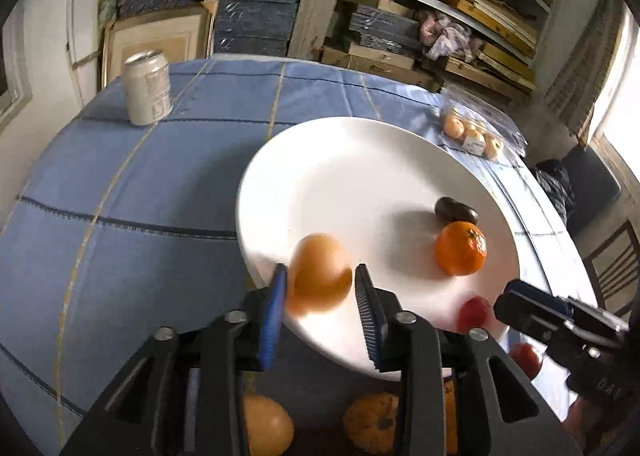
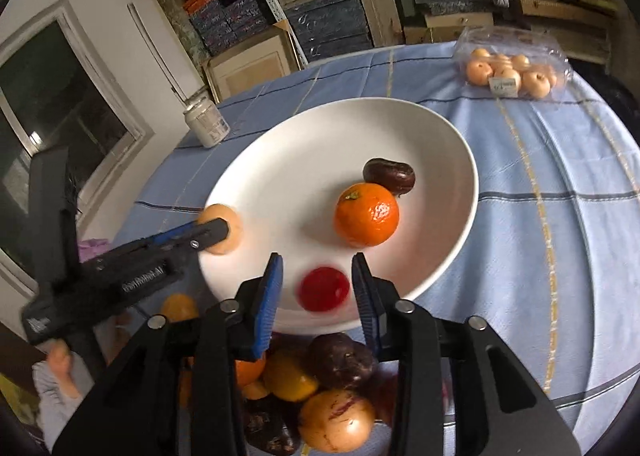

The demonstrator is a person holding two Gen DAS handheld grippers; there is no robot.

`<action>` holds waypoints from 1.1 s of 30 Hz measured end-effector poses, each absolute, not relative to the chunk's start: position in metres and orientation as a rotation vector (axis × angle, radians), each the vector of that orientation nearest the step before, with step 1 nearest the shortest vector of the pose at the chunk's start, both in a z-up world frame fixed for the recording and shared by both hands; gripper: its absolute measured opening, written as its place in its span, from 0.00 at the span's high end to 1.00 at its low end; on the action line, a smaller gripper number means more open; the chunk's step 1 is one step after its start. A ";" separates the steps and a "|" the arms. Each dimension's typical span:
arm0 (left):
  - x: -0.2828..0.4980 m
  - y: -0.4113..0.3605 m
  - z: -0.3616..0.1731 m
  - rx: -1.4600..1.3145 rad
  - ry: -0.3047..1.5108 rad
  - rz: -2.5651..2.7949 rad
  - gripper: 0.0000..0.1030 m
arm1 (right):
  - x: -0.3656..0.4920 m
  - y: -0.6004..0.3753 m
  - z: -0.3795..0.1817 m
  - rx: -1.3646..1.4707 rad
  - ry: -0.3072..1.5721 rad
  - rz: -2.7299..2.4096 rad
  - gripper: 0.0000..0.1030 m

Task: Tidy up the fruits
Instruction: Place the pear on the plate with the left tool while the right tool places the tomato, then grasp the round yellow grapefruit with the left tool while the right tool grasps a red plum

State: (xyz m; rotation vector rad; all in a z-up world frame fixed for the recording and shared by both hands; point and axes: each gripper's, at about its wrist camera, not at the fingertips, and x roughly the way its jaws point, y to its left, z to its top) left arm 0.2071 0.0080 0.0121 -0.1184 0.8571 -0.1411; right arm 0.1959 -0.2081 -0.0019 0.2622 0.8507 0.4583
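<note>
A white plate [image 1: 340,160] sits on the blue tablecloth; it also shows in the right wrist view [image 2: 280,160]. On it lie a tangerine [image 1: 461,248] [image 2: 367,214] and a dark fruit [image 1: 456,210] [image 2: 389,175]. My left gripper [image 1: 320,290] [image 2: 216,234] has its pads against a pale orange fruit [image 1: 320,272] [image 2: 228,224] over the plate's near rim. My right gripper [image 2: 318,290] [image 1: 508,304] holds its pads around a small red fruit [image 2: 324,289] [image 1: 474,314] just above the plate; both fruits are motion-blurred.
A pile of mixed fruit [image 2: 320,396] [image 1: 372,424] lies below the grippers at the near edge. A silver can [image 1: 147,87] [image 2: 206,122] stands at the far left. A plastic pack of small pale fruits [image 1: 474,132] [image 2: 510,72] lies at the far right. Stacked crates stand behind the table.
</note>
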 end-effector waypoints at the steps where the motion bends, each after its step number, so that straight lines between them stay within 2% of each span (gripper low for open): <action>1: 0.205 0.007 0.014 -0.111 0.846 -0.138 0.60 | 0.194 -0.211 -0.001 0.272 0.843 0.459 0.63; 3: 0.199 0.009 0.021 -0.119 0.813 -0.142 0.49 | 0.191 -0.215 0.001 0.273 0.833 0.452 0.63; 8: 0.167 0.030 0.039 -0.121 0.724 -0.091 0.36 | 0.170 -0.233 0.010 0.265 0.765 0.405 0.61; 9: 0.158 0.036 0.040 -0.126 0.714 -0.076 0.34 | 0.163 -0.239 0.012 0.271 0.744 0.391 0.57; 12: 0.131 0.058 0.035 -0.152 0.712 -0.022 0.32 | 0.145 -0.252 0.011 0.278 0.713 0.345 0.46; 14: 0.116 0.070 0.027 -0.175 0.729 0.007 0.32 | 0.132 -0.260 0.007 0.286 0.708 0.325 0.43; 18: 0.098 0.081 0.013 -0.178 0.761 0.040 0.32 | 0.107 -0.276 -0.002 0.325 0.705 0.289 0.28; 22: 0.094 0.080 0.010 -0.169 0.767 0.032 0.32 | 0.094 -0.287 -0.008 0.367 0.697 0.272 0.25; 26: 0.094 0.067 0.008 -0.106 0.750 0.035 0.24 | 0.090 -0.293 -0.010 0.384 0.701 0.265 0.25; 33: 0.103 0.043 -0.002 0.016 0.753 0.035 0.24 | 0.087 -0.286 -0.008 0.357 0.696 0.277 0.21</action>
